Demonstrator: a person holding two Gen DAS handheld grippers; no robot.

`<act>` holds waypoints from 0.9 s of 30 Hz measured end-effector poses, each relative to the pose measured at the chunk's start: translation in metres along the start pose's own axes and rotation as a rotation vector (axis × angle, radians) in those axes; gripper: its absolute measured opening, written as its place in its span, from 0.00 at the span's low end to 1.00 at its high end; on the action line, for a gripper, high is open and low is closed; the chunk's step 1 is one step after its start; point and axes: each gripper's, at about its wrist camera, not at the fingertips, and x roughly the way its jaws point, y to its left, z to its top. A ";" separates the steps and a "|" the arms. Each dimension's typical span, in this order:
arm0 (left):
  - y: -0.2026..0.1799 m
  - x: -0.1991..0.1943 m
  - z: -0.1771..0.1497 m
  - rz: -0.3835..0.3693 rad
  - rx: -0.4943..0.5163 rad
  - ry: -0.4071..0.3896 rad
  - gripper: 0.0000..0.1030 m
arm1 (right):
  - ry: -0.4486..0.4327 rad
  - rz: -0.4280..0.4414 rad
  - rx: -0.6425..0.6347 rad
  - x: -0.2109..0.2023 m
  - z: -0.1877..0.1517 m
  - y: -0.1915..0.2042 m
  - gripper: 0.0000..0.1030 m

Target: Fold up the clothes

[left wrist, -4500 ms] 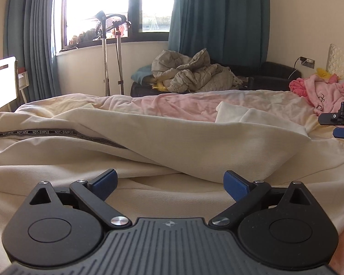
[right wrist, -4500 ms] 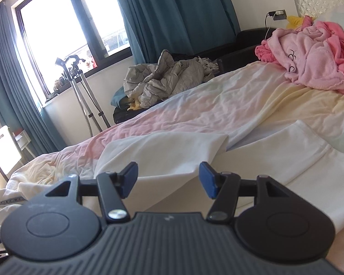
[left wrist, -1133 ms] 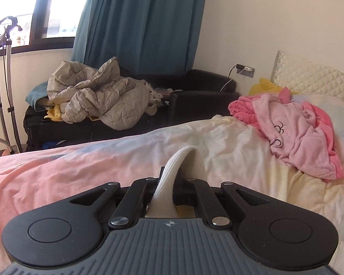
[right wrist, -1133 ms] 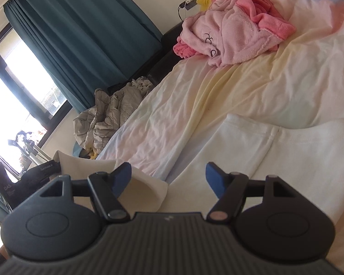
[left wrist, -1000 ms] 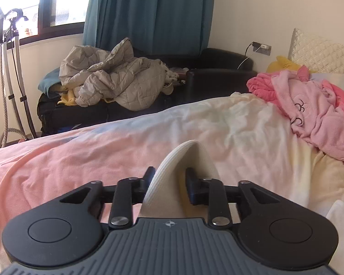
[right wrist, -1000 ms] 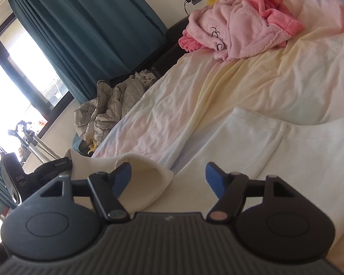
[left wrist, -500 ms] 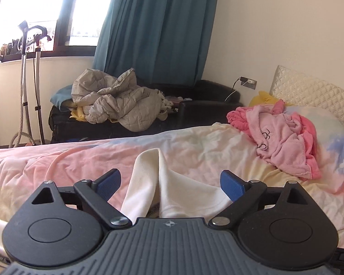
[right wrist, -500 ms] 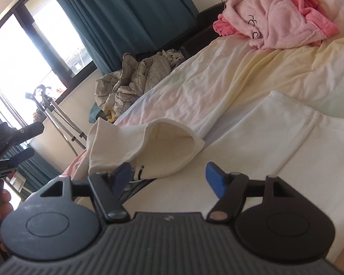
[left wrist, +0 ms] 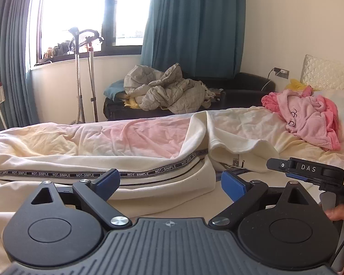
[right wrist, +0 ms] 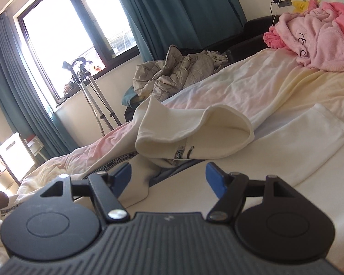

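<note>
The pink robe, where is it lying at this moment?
The pink robe lies crumpled at the far right end of the bed, near the quilted headboard; the right wrist view shows it top right, beyond the cream trousers.

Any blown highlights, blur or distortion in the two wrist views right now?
Left wrist: window blown to white, curtains bow with fisheye, cream garment sharp enough to read its tape lettering. Right wrist: window also clipped, horizon tilted, pink robe a bit soft near the edge; both open grippers, left gripper and right gripper, in focus.
</note>
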 end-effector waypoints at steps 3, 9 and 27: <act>0.013 0.005 -0.013 0.042 -0.066 0.024 0.93 | 0.009 0.010 -0.020 0.003 -0.007 0.002 0.70; 0.039 0.021 -0.033 0.133 -0.150 0.081 0.93 | 0.067 0.052 0.044 0.020 -0.018 -0.004 0.70; 0.088 0.056 -0.074 0.137 -0.353 0.183 0.93 | 0.116 -0.024 0.299 0.129 -0.008 -0.048 0.69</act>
